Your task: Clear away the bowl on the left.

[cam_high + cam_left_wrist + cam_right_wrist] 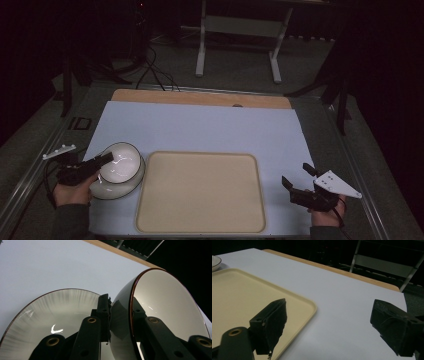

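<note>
The bowl (119, 165) is tipped up on its side at the near-left of the pale blue table cover (200, 127), resting in or on a second white dish (131, 184) beneath it, just left of the beige tray (200, 192). The left gripper (102, 161) has its jaws nearly closed on the bowl's dark-edged rim, one jaw inside the bowl and one against its outer wall. The right gripper (295, 176) sits near the right edge of the cover, apart from the tray, with its jaws wide apart and nothing between them.

The grip looks like the weak point. The jaws pinch only a thin, glossy rim, and the bowl hangs off to one side of them, so its weight could twist it in the pads and let it slide out or swing down onto the dish below, which might chip either piece. Lifting quickly or rolling the wrist would make that more likely.

The left gripper view shows the clamp plainly: the rim (131, 312) runs between the two black jaws, and the lower dish (50, 312) spreads out behind them with a faint radial sheen. Whether that lower piece is a plate or a shallow bowl is hard to say in this dim light. The high view gives the layout instead. The right gripper view shows the tray's (242, 295) empty surface and a sliver of dish rim (215, 262) at the far left.
</note>
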Demonstrator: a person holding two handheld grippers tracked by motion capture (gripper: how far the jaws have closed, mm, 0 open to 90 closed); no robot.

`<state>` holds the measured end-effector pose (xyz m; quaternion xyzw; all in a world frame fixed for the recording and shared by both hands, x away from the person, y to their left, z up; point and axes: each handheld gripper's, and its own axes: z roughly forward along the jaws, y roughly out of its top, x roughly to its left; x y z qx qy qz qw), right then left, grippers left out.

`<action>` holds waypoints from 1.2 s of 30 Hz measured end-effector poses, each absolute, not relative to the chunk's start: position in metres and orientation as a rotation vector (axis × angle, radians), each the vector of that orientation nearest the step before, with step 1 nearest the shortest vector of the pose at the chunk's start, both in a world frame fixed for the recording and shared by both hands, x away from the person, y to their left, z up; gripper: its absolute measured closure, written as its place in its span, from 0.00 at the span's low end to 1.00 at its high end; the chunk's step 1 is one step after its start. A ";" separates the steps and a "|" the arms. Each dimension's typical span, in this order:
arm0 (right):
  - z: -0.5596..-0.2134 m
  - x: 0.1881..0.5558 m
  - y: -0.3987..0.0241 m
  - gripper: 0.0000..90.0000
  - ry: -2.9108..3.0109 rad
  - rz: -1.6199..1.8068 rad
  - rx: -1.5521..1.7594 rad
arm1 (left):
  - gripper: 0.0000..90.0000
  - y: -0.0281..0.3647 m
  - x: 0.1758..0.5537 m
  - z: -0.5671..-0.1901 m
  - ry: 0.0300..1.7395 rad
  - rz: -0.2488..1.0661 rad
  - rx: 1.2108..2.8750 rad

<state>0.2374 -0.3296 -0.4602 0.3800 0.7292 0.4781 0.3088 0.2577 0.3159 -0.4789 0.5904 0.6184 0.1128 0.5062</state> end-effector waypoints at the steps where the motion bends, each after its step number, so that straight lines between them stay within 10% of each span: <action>1: -0.460 0.237 -0.330 0.15 1.927 1.264 1.004 | 0.86 0.315 0.258 -0.479 1.489 0.270 1.425; 36: -0.460 0.237 -0.330 0.15 1.926 1.262 1.001 | 0.85 0.293 0.261 -0.479 1.459 0.231 1.448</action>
